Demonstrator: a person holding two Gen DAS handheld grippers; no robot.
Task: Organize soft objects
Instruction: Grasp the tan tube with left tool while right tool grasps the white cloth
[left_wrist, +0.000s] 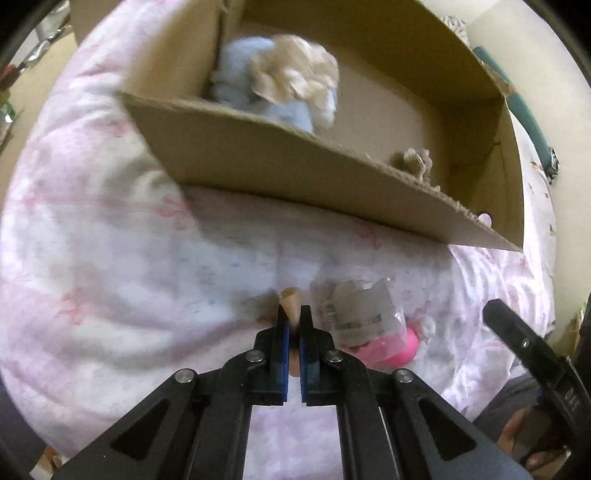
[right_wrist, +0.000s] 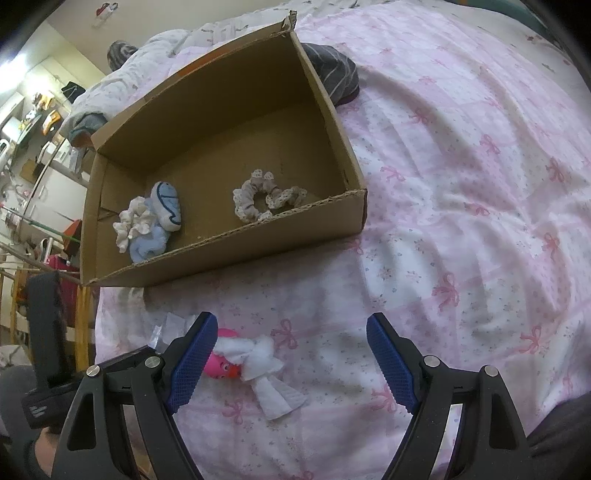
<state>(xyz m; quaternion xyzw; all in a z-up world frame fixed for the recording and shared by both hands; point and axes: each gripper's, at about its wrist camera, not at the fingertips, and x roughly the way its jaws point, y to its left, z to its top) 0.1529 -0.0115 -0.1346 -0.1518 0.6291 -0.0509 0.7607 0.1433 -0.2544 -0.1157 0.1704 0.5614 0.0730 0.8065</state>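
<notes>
Both wrist cameras look steeply down, close over the bedsheet (right_wrist: 461, 177). Both views share the cardboard box (left_wrist: 295, 173) ahead and the pink toy (right_wrist: 221, 363).

Open bedsheet (right_wrist: 461, 184) beside cardboard box (right_wrist: 221, 258)

Both grippers are black linkage frames with triangular cut-outs and round silver pivot screws. The left gripper (left_wrist: 294, 314) has slim black fingers faced with narrow blue strips. The right gripper (right_wrist: 291, 326) carries broad blue pads (right_wrist: 194, 363) with a ribbed, cross-hatched surface. Pale lettering, too blurred to read, marks each black housing behind its jaws.
</notes>
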